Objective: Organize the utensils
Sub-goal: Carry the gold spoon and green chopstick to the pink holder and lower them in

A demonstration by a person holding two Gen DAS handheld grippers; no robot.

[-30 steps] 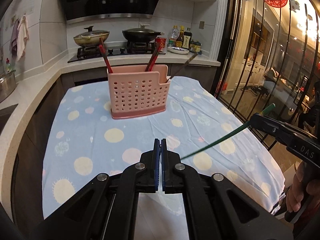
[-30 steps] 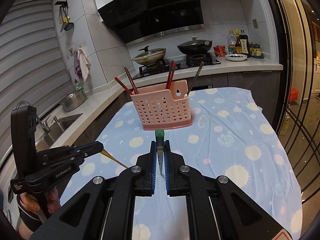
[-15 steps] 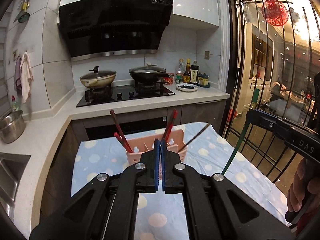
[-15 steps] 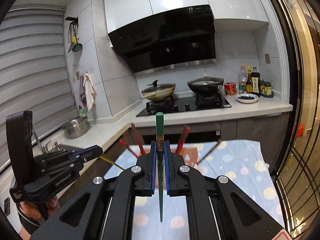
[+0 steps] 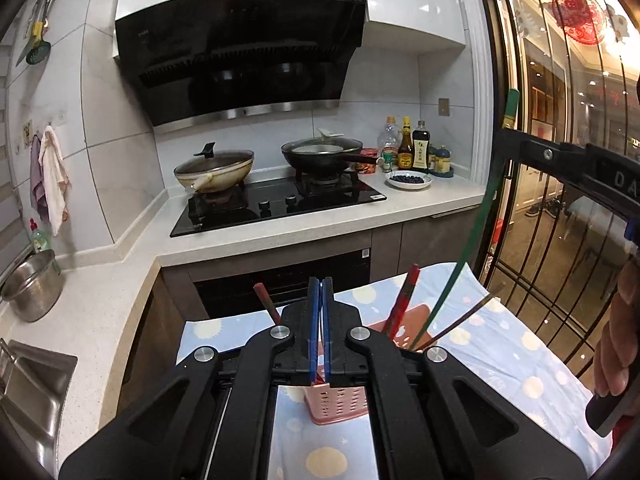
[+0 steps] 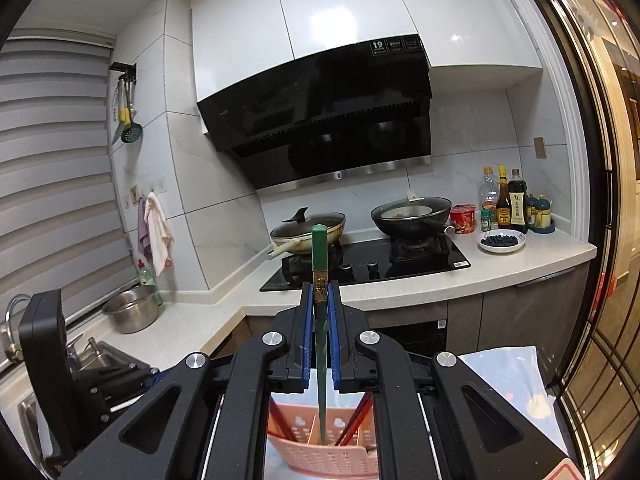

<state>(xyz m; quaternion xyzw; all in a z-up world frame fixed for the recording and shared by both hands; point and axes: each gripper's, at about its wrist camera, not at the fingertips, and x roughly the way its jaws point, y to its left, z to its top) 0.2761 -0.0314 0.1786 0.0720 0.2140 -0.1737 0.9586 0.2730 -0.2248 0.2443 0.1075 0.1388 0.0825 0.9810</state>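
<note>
At lower centre, the green chopstick (image 6: pixel 320 320) is being held upright, clamped by the right hand-held gripper (image 6: pixel 320 336), directly above the pink utensil basket (image 6: pixel 320 452).

green chopstick (image 6: pixel 320 320) upright, tip inside pink holder (image 6: pixel 336 460)

Our own black gripper frames are blocking most of the pink utensil basket (image 5: pixel 340 402) in both views, so we are seeing only slices of it. In the right wrist view the green chopstick (image 6: pixel 320 320) is disappearing among the dividers, its tip hidden. The left gripper (image 6: pixel 116 376) is being cut off by that picture's left edge. The bottle labels (image 6: pixel 510 210) are reading too small for us.
</note>
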